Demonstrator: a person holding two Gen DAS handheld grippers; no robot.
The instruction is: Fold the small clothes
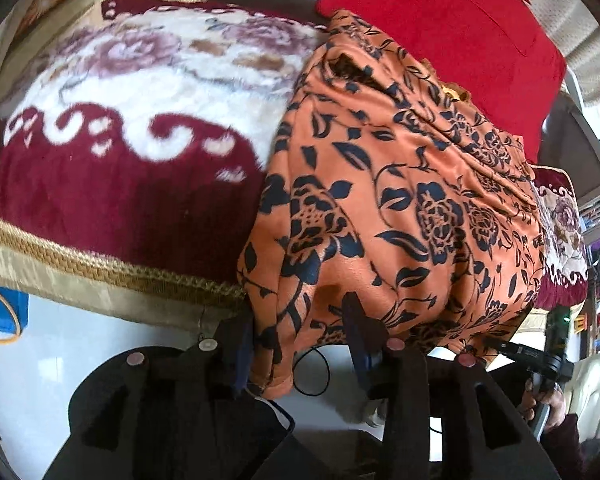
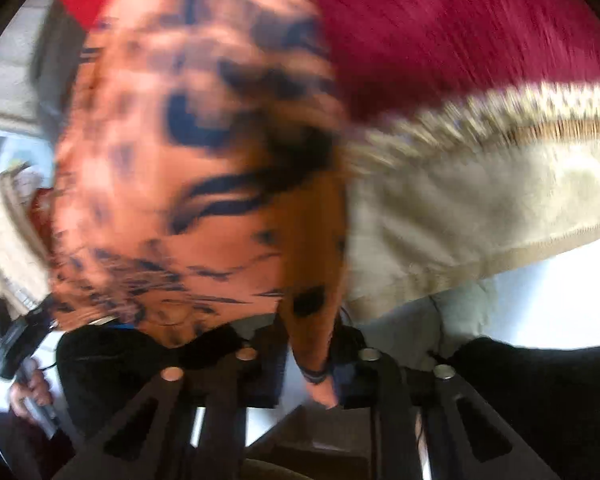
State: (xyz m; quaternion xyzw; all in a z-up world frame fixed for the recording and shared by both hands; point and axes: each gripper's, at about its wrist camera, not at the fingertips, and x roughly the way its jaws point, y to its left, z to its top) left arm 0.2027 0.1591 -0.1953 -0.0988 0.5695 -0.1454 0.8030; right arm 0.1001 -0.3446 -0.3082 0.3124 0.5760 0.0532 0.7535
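Note:
An orange garment with a black flower print (image 1: 400,184) lies across a sofa seat and hangs over its front edge. My left gripper (image 1: 300,344) is at the hanging hem; its fingers stand apart with the cloth between them and the left finger (image 1: 236,344) against the hem. The right wrist view is blurred by motion. There the same garment (image 2: 188,152) fills the left half, and my right gripper (image 2: 308,364) has a hanging strip of it between its fingers. The right gripper also shows in the left wrist view (image 1: 548,356), held by a hand.
The sofa cover (image 1: 112,128) is dark red and cream with a gold braid edge (image 1: 100,268). A red cushion (image 1: 452,32) leans at the back. White floor (image 1: 60,344) lies below. A blue object (image 1: 0,312) sits at the left.

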